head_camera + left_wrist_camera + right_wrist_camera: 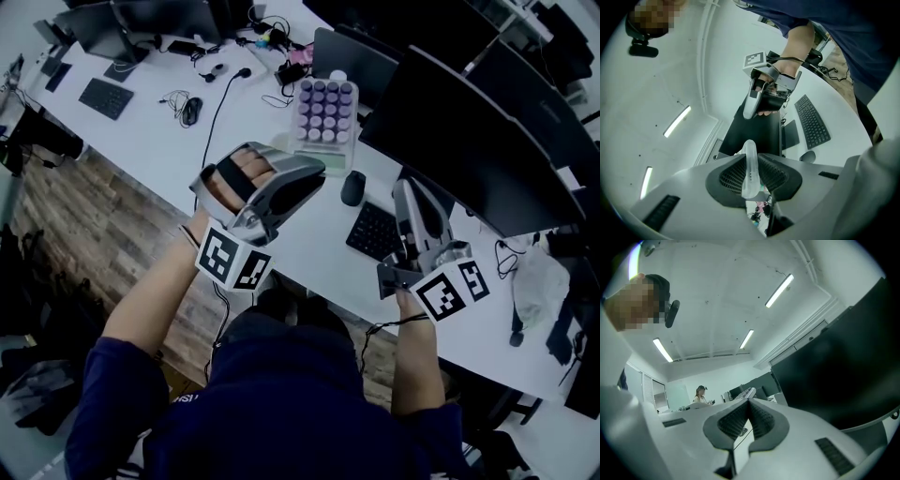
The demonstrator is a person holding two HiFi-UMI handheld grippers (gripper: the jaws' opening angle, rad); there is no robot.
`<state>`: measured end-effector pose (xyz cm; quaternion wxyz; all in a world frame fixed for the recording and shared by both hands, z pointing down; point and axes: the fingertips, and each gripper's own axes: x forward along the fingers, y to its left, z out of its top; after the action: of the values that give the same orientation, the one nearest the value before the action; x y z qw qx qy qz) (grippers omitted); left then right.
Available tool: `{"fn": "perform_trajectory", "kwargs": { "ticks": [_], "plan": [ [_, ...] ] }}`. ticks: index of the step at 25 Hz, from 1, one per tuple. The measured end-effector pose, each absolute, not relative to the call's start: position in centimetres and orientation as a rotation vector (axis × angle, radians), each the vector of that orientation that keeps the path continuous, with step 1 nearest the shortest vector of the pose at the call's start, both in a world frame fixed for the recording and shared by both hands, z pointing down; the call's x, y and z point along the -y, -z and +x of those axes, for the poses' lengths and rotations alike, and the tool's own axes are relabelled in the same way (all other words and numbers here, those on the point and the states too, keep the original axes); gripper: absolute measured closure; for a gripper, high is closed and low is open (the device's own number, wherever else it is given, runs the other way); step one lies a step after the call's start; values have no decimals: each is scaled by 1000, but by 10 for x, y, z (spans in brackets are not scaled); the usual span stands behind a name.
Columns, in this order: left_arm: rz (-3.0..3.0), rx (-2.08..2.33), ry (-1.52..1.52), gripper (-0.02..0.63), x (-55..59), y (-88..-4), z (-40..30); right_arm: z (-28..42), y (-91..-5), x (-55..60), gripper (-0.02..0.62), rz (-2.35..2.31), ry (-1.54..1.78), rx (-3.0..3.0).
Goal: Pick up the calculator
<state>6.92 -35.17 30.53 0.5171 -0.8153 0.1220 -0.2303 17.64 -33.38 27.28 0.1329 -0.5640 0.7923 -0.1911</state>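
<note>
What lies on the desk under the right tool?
A dark keyboard lies on the white desk there. The right tool covers its right part, so that part cannot be seen.

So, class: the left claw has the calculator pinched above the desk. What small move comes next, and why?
Probably a slow, level lift with the left claw held shut. Its jaws pinch the calculator by one thin edge only, so most of it sticks out unsupported above the desk; a jerk or tilt might let it slip.
</note>
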Motion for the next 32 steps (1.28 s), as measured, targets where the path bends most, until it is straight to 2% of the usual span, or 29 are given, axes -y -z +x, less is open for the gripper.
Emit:
{"fn": "perform_trajectory", "kwargs": {
  "ticks": [19, 32],
  "plan": [
    [-1871, -370, 484, 512, 378, -247, 68, 177, -210, 345, 592, -1589, 386, -2341],
    [-1858, -397, 475, 512, 391, -235, 68, 172, -198, 358, 592, -1558, 357, -2367]
  ]
}}
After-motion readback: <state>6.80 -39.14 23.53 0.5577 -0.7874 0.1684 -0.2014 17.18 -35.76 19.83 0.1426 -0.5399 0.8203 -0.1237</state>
